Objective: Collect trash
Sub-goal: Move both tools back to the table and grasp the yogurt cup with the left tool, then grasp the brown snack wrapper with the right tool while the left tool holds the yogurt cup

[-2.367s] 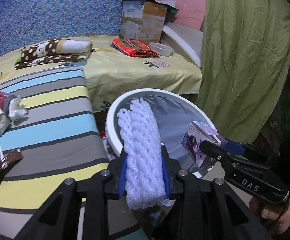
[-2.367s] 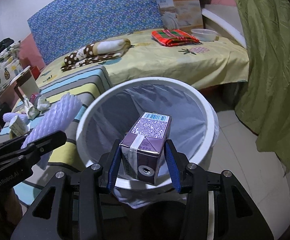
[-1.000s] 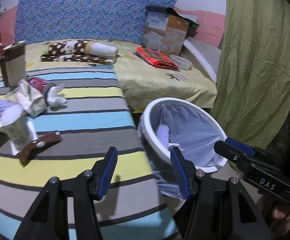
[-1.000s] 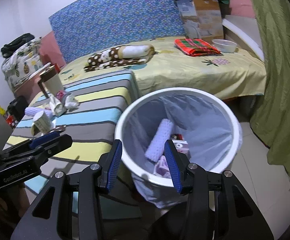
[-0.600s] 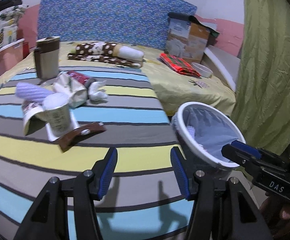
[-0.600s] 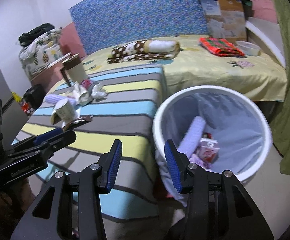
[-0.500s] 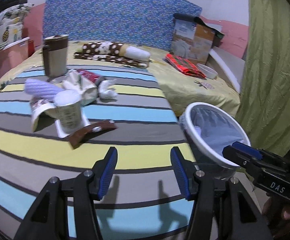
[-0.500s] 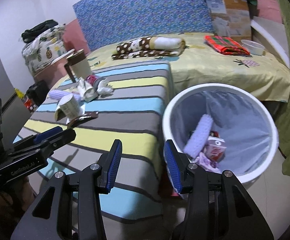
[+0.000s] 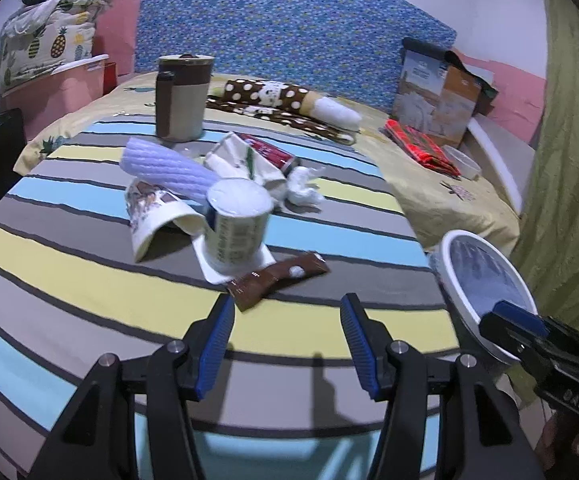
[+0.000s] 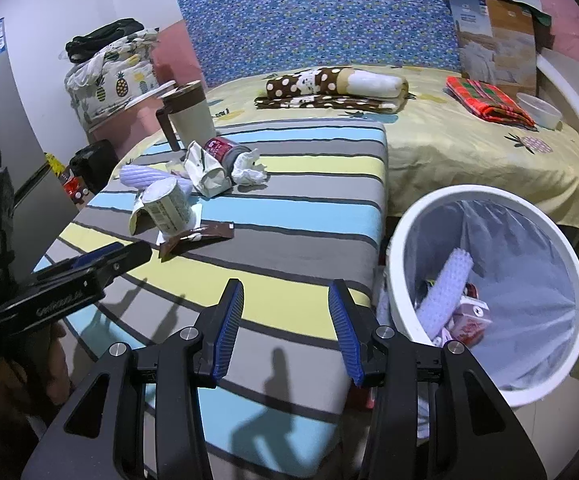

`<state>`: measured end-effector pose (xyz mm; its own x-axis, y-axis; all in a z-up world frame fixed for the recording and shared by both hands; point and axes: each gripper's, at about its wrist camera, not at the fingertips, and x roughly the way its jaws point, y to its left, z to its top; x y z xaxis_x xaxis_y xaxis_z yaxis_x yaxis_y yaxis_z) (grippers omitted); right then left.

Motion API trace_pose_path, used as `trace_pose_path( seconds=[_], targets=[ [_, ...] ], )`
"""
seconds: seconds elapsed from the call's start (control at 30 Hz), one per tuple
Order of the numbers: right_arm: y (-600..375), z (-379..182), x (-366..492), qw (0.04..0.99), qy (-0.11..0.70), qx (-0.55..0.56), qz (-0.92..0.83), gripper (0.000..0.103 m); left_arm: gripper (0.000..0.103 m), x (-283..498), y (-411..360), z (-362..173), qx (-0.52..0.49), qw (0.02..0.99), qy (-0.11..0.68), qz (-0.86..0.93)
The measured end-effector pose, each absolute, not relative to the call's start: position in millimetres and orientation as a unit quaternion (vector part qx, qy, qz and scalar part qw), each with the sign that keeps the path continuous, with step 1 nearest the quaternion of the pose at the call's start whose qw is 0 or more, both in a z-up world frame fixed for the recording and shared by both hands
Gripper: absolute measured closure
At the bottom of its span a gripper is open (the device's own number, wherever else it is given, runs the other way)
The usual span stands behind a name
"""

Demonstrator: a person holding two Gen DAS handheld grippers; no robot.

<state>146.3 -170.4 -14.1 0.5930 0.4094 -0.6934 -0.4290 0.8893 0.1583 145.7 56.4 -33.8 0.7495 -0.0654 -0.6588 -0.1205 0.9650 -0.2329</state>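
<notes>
Both my grippers, left gripper (image 9: 287, 338) and right gripper (image 10: 285, 326), now gape empty. The white foam sleeve (image 10: 443, 294) and purple carton (image 10: 469, 320) lie in the white round bin (image 10: 405, 216). Farther off, brown wrapper (image 9: 277, 280) and paper cup (image 9: 237, 226) remain on the striped table (image 9: 89, 280).

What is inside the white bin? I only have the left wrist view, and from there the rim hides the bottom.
Observer: A white foam net sleeve leans inside the bin, against the liner.
Operator: Anything else in there?
Observer: A small carton lies beside the sleeve's lower end.
Operator: Is the right gripper carrying something? I see only one fingertip.
Observer: No. The right gripper is open, with nothing between its fingers.
</notes>
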Motion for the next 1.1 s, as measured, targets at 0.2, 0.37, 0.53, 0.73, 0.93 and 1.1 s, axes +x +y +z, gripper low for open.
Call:
trace_pose_path(
  seconds=[0.2,0.37,0.53,0.73,0.93,1.1],
  targets=[
    [-163,-16,154,0.890,0.387,-0.018,0.239,0.057,0.041,167,71,-35,-0.133,0.927,0.350,0.037],
    [-158,-19,160,0.888,0.392,-0.020,0.239,0.057,0.039,188,77,-38,-0.126,0.927,0.349,0.048],
    [-157,-23,166,0.886,0.398,-0.020,0.238,0.057,0.039,207,83,-46,-0.126,0.923,0.357,0.064],
    [-158,-25,169,0.883,0.404,-0.021,0.236,0.057,0.049,216,85,-51,-0.120,0.923,0.361,0.056],
    [-160,-24,169,0.884,0.404,-0.018,0.233,0.057,0.050,200,77,-45,-0.137,0.919,0.369,0.010],
    [-165,-22,165,0.886,0.402,-0.015,0.230,0.057,0.050,176,55,-37,-0.135,0.916,0.376,-0.044]
  ],
)
